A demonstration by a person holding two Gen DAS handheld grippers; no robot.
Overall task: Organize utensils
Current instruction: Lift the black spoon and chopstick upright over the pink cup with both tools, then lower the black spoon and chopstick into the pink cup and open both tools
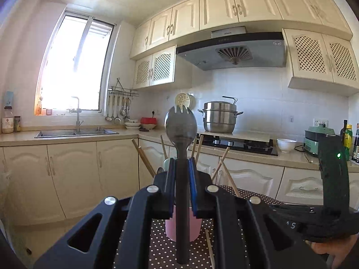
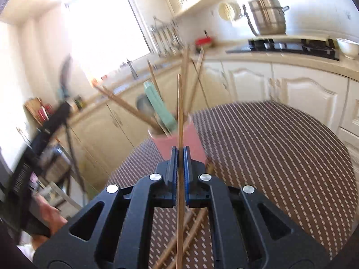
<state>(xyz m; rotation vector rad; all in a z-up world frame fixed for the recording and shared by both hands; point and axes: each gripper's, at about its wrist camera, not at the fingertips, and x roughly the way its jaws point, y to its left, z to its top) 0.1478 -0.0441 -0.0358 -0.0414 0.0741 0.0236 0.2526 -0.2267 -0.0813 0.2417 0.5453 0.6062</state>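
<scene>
Left gripper (image 1: pixel 182 163) clamps dark spork (image 1: pixel 180 127) upright; right gripper (image 2: pixel 180 154) pinches single chopstick (image 2: pixel 179 112), pink cup (image 2: pixel 177 139) just ahead on tabletop (image 2: pixel 269 145).

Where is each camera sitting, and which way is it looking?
Left wrist: on the left gripper, looking level across the kitchen at the stove; it grips a spork; a hand shows lower right.
Right wrist: on the right gripper, tilted down at the dotted table; it grips a chopstick; a hand shows lower left.
Both see the pink cup and steel pot.
</scene>
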